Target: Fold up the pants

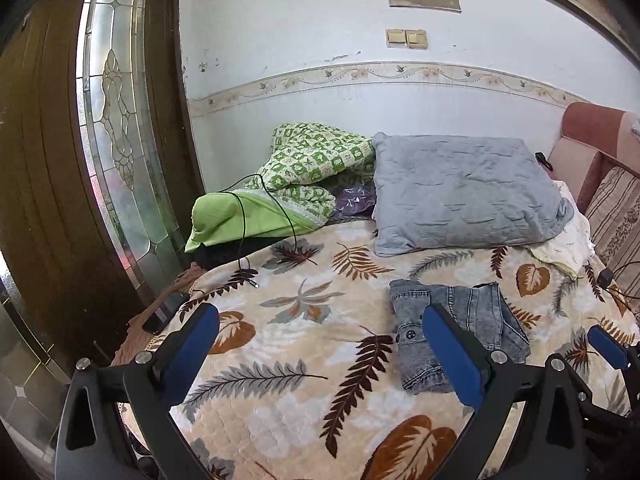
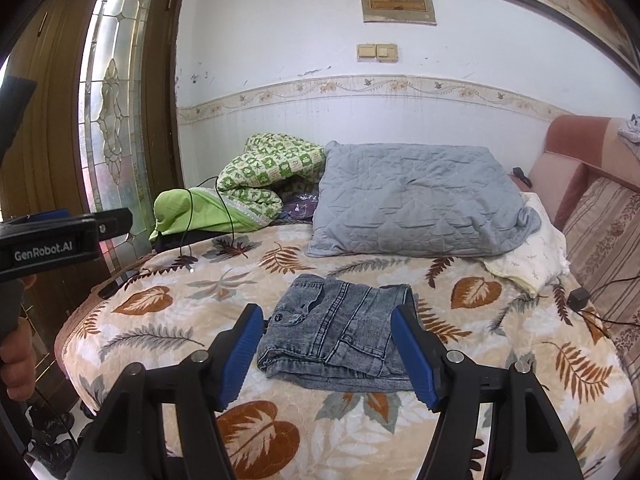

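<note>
The grey denim pants (image 2: 340, 332) lie folded into a compact bundle on the leaf-patterned bedspread (image 2: 160, 344), waist button to the left. My right gripper (image 2: 327, 312) hovers just before them, open; the bundle shows between its blue pads, which do not touch it. In the left wrist view the pants (image 1: 480, 312) sit to the right, partly behind one blue finger. My left gripper (image 1: 320, 310) is open wide over bare bedspread (image 1: 288, 360), holding nothing. The left gripper's body (image 2: 68, 236) and a hand (image 2: 16, 360) show at the far left of the right wrist view.
A grey pillow (image 2: 416, 208) and a green checked quilt (image 2: 260, 176) lie at the back by the wall. A black cable (image 1: 244, 240) trails onto the bed. A phone (image 1: 164, 312) rests at the left edge, a black charger (image 2: 578, 298) at the right beside a striped sofa back (image 2: 604, 232). A wooden door (image 1: 60, 160) stands left.
</note>
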Demonstrator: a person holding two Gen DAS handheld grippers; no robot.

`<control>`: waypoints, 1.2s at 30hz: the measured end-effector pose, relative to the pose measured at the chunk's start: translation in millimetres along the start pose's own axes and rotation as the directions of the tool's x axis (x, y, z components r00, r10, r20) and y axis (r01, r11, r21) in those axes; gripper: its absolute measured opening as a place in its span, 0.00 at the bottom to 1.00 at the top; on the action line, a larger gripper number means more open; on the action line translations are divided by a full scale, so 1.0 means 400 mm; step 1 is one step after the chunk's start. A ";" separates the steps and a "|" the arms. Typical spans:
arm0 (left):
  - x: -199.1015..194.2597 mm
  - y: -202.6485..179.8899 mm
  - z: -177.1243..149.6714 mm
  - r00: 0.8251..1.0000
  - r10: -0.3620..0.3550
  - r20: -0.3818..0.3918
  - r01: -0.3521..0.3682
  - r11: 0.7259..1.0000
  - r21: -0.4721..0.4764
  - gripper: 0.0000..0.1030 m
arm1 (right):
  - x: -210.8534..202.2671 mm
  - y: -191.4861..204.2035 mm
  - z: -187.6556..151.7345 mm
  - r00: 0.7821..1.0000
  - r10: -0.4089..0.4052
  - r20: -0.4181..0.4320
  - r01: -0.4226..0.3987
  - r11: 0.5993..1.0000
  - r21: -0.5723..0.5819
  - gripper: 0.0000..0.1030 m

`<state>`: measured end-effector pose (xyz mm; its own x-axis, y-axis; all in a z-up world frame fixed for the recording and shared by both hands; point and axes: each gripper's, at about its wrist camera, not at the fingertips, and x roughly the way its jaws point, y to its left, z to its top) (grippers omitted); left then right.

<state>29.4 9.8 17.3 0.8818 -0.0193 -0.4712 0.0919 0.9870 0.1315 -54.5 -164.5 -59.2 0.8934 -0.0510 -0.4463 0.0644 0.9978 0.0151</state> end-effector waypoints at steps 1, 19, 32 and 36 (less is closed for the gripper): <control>0.000 0.000 0.000 1.000 -0.001 0.000 0.001 1.000 -0.001 0.98 | 0.002 0.000 -0.002 1.000 0.001 -0.003 -0.001 1.000 0.001 0.68; -0.079 0.020 0.018 0.998 0.003 0.063 -0.002 1.000 -0.017 0.98 | -0.049 0.022 0.025 0.999 0.029 0.039 -0.029 1.000 -0.005 0.68; -0.160 0.030 0.034 0.992 -0.017 0.127 0.019 1.000 -0.015 0.98 | -0.090 0.053 0.041 0.996 0.048 0.073 -0.045 0.998 -0.036 0.68; -0.175 0.033 0.038 0.990 -0.035 0.139 0.038 0.999 -0.017 0.98 | -0.090 0.057 0.043 0.996 0.050 0.073 -0.047 0.998 -0.042 0.68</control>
<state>-24.0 21.9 65.0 0.9339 -0.0761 -0.3494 0.1175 0.9881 0.0988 -77.5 -140.6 -27.5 0.9256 -0.0040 -0.3785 0.0038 1.0000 -0.0013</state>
